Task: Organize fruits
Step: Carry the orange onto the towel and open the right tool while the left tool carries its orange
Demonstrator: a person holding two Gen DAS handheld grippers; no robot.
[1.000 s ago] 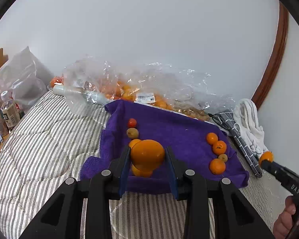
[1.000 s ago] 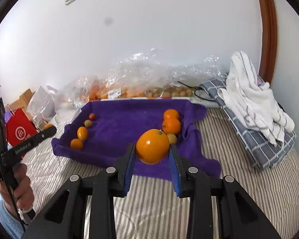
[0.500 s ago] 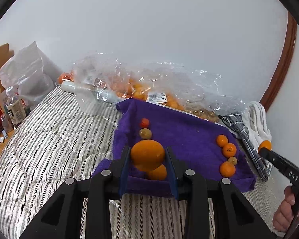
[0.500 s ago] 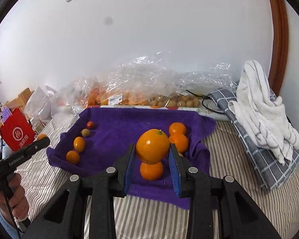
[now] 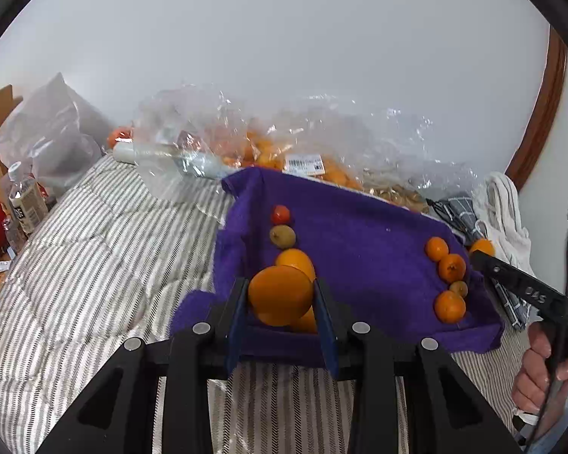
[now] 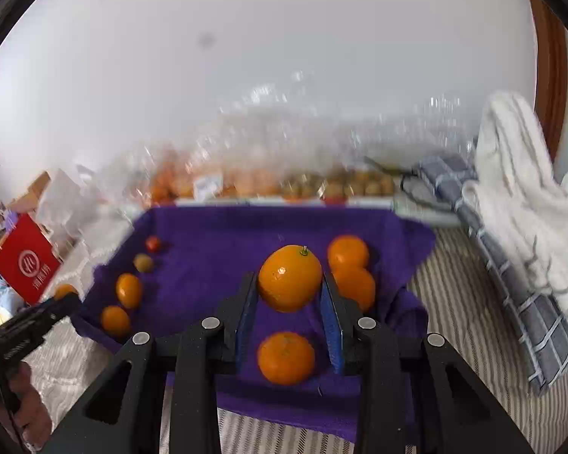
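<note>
A purple towel (image 5: pixel 359 242) (image 6: pixel 223 234) lies on a striped bed. My left gripper (image 5: pixel 280 295) is shut on an orange (image 5: pixel 280 295) above the towel's near left end. Behind it stand an orange (image 5: pixel 295 259), a green-brown fruit (image 5: pixel 283 236) and a small red fruit (image 5: pixel 280 214) in a row. My right gripper (image 6: pixel 289 283) is shut on another orange (image 6: pixel 289 278) with a stem, over the towel's right side. Below it sits a mandarin (image 6: pixel 286 357); two more (image 6: pixel 348 251) lie just right of it.
Clear plastic bags of fruit (image 5: pixel 269 151) line the wall behind the towel. A white towel (image 6: pixel 518 196) on a grey checked cloth (image 6: pixel 511 283) lies right. Bottles (image 5: pixel 24 198) and a red bag (image 6: pixel 26 257) stand left. A person's hand (image 5: pixel 541 378) holds the right gripper's handle.
The right gripper has carried its orange forward and down over the towel; the right-hand mandarins now lie under and beside it. The left gripper has stayed nearly in place.
</note>
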